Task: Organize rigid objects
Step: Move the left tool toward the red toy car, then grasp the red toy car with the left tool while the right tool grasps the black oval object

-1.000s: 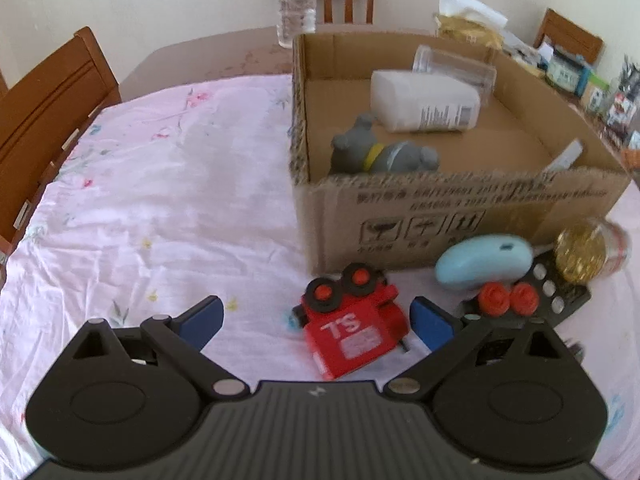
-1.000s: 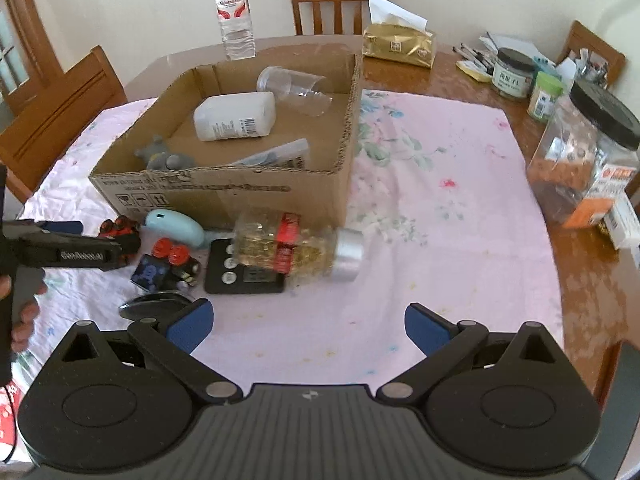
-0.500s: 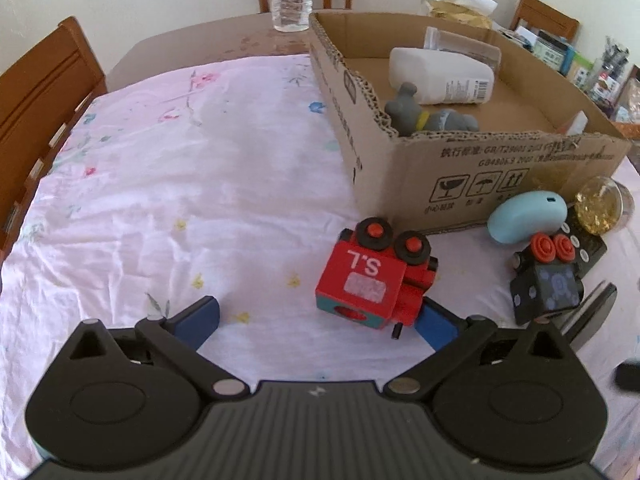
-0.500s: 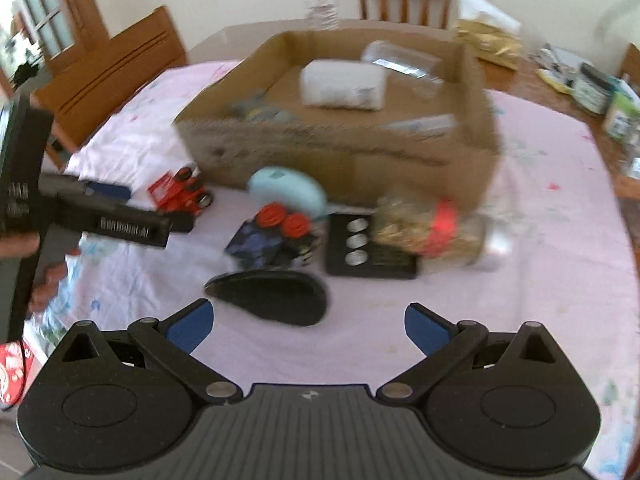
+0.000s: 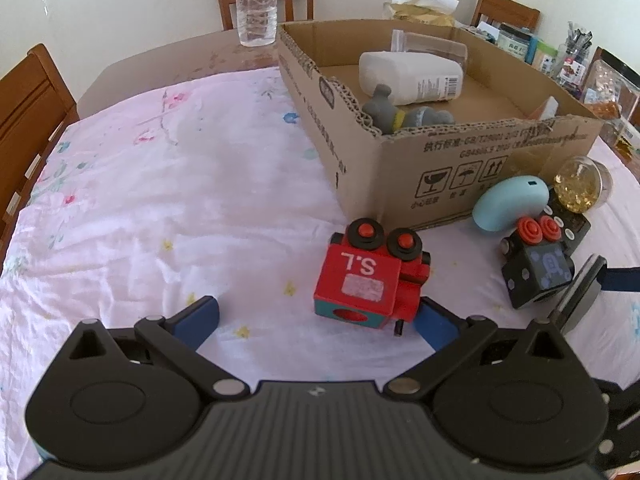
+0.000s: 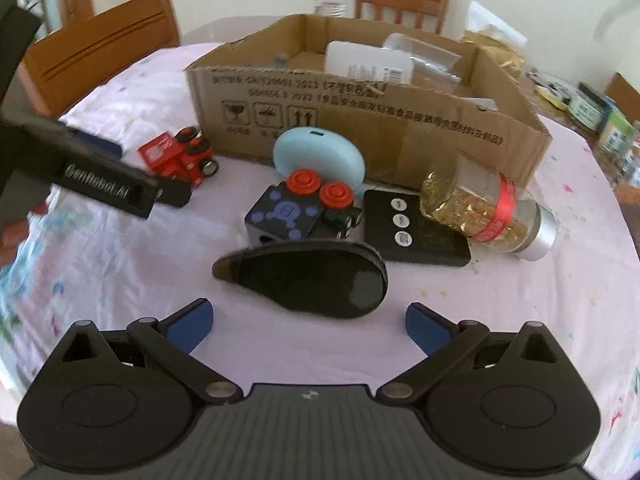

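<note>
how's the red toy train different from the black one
The red train has black wheels with red hubs and white letters on its side; the black train has red wheels and a blue pattern. The red one lies apart, by the left gripper; the black one sits against the blue case. Both lie tipped, wheels up.

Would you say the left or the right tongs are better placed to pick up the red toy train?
Probably the left tongs: open, with the red toy train just ahead. The right tongs face the black oval case.

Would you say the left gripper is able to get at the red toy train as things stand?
Probably yes: the left gripper has its jaws wide open, and the red toy train lies uncovered on the cloth, just by one fingertip.
</note>
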Demonstrator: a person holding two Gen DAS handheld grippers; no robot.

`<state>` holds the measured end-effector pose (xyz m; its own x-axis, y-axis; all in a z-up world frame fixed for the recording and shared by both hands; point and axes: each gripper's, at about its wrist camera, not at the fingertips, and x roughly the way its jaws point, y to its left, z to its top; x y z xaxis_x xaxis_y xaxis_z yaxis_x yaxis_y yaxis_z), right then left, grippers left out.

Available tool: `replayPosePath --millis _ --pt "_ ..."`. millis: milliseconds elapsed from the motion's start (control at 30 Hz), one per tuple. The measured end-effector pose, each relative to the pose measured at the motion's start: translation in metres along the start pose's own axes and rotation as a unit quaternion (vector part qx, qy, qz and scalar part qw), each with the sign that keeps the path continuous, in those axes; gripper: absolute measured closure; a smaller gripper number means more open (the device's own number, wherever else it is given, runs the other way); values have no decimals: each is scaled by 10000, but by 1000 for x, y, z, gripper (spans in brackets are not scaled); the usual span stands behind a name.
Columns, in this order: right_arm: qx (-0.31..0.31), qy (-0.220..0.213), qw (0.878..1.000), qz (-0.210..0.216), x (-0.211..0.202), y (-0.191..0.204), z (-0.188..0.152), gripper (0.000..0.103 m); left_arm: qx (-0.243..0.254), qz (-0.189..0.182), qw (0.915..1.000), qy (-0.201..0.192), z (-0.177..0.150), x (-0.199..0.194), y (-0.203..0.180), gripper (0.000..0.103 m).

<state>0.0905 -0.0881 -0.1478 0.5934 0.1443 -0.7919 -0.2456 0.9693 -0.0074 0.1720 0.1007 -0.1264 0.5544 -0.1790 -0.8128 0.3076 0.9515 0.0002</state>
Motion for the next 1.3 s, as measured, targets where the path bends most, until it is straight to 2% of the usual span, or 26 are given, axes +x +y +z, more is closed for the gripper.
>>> replayPosePath --millis 133,267,333,400,567,833,1000,1100,1300 --pt "96 -179 9998 -78 4 4 0 0 70 -49 10000 -26 -1 -1 1 1" --pt "143 -210 9996 -119 5 5 1 0 297 -301 9990 -112 1 -3 -1 4" --pt "159 -216 9996 -133 5 5 1 0 452 -394 9981 -168 3 -4 -3 10" --pt "169 -234 9995 -144 5 5 1 0 626 -458 9969 -156 5 -4 -6 25" --pt "185 -233 9994 -171 4 7 0 0 767 -658 9946 -225 9 -6 -11 46" --pt "238 -276 9989 -298 2 12 5 0 721 -743 9943 -266 10 -5 -8 48" --pt "71 -302 9987 -407 1 17 5 10 736 -737 9941 -289 10 -5 -8 49" --pt "60 -283 9985 -472 -1 18 5 10 740 -747 9940 -303 9 -6 -8 52" --pt "129 -203 9989 -393 -6 15 5 10 751 -870 9931 -249 10 -7 -7 52"
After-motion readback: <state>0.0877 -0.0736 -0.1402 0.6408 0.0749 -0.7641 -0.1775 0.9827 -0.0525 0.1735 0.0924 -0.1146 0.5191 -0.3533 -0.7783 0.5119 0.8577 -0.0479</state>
